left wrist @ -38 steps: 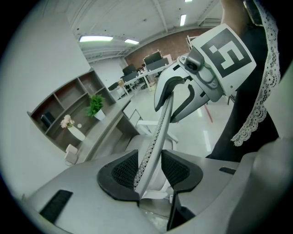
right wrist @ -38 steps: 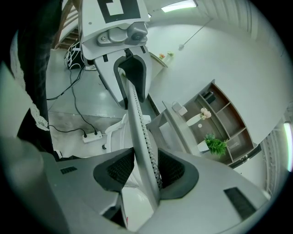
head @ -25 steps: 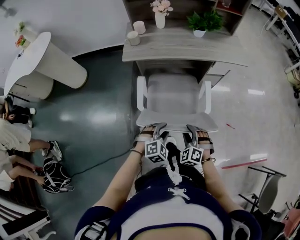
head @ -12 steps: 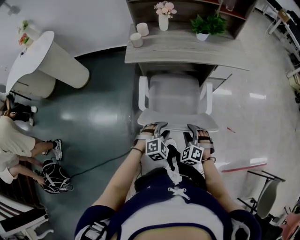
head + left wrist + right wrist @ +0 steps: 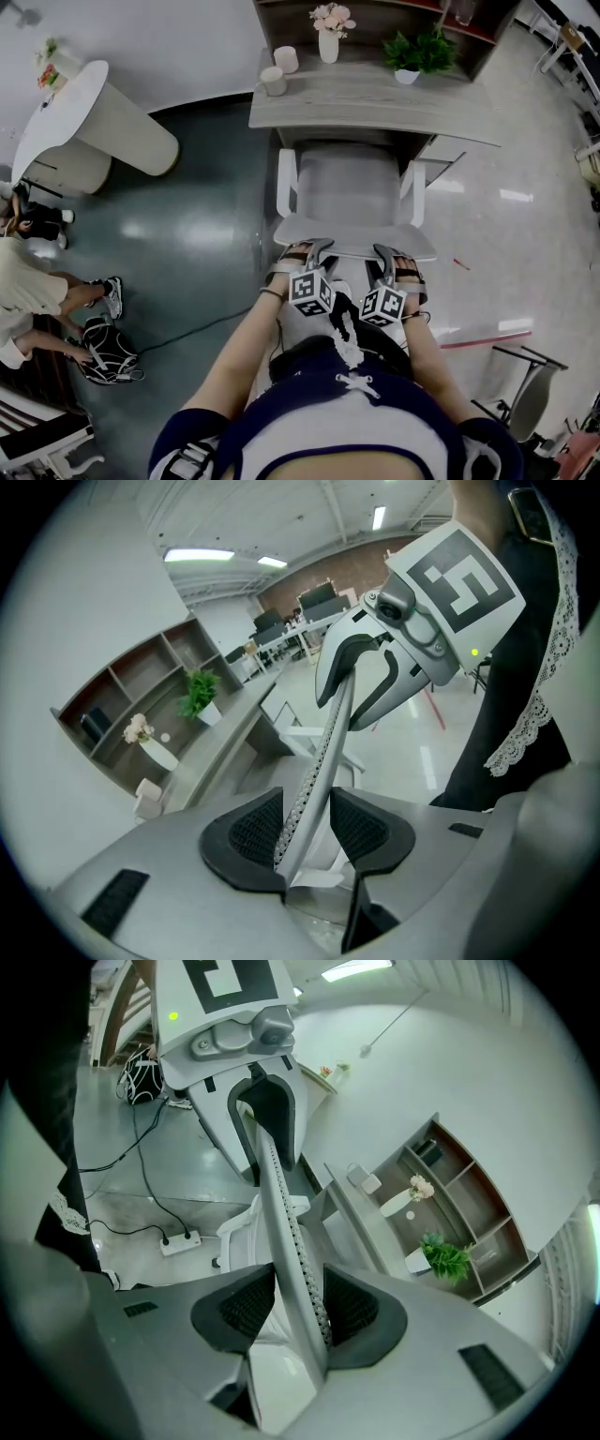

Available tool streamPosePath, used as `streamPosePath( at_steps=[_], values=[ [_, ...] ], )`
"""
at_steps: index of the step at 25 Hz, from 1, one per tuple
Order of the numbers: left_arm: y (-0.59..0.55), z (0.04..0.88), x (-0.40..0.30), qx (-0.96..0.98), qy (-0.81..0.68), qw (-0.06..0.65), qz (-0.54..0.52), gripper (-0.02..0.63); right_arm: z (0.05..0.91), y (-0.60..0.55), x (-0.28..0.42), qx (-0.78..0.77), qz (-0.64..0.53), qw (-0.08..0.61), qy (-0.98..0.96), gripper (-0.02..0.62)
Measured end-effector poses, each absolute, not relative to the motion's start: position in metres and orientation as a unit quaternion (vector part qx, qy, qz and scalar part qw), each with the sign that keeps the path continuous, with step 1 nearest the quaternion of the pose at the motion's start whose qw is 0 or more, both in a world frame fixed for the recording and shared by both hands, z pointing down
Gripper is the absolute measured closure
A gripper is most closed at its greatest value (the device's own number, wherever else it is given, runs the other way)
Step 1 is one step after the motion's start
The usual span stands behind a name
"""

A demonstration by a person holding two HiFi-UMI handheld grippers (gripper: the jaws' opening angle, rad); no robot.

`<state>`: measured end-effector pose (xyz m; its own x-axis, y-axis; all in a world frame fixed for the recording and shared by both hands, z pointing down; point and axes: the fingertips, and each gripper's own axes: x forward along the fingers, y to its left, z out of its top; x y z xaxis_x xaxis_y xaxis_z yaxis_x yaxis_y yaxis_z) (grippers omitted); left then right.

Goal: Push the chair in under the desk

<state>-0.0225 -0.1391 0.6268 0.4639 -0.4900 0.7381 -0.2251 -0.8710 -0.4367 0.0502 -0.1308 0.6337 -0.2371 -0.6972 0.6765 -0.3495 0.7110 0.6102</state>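
Observation:
A white chair [image 5: 347, 187] stands in front of the grey wooden desk [image 5: 375, 94], with the front of its seat under the desk edge. My left gripper [image 5: 314, 251] and right gripper [image 5: 386, 255] sit side by side on the top edge of the chair's backrest [image 5: 354, 242]. In the left gripper view the perforated backrest rim [image 5: 314, 780] runs between the two dark pads [image 5: 248, 832] and fills the gap at their base. The right gripper view shows the same rim [image 5: 286, 1241] wedged between its pads [image 5: 352, 1307].
A vase of flowers [image 5: 328, 37], a potted plant [image 5: 412, 56] and two cups [image 5: 277, 73] stand on the desk. A white round table [image 5: 84, 122] is at the left. People [image 5: 28, 291], a bag [image 5: 108, 352] and a cable [image 5: 197, 328] are on the floor to the left, a red strip [image 5: 487, 333] to the right.
The chair has rolled a little farther toward the desk, and both grippers have gone with it on the backrest. Their hold looks the same.

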Motion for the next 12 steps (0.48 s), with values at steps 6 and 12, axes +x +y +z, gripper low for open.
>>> streamPosePath(
  at_steps=[6,12],
  values=[
    [-0.151,0.627,-0.02,-0.843,0.213,0.143,-0.472,0.443,0.634,-0.143,0.052,0.343,-0.171,0.512,-0.768,0.453],
    [-0.163,0.627,-0.018,-0.844,0.211,0.14,-0.473,0.445,0.634,-0.155,0.054,0.342,-0.167,0.515,-0.768,0.453]
  ],
)
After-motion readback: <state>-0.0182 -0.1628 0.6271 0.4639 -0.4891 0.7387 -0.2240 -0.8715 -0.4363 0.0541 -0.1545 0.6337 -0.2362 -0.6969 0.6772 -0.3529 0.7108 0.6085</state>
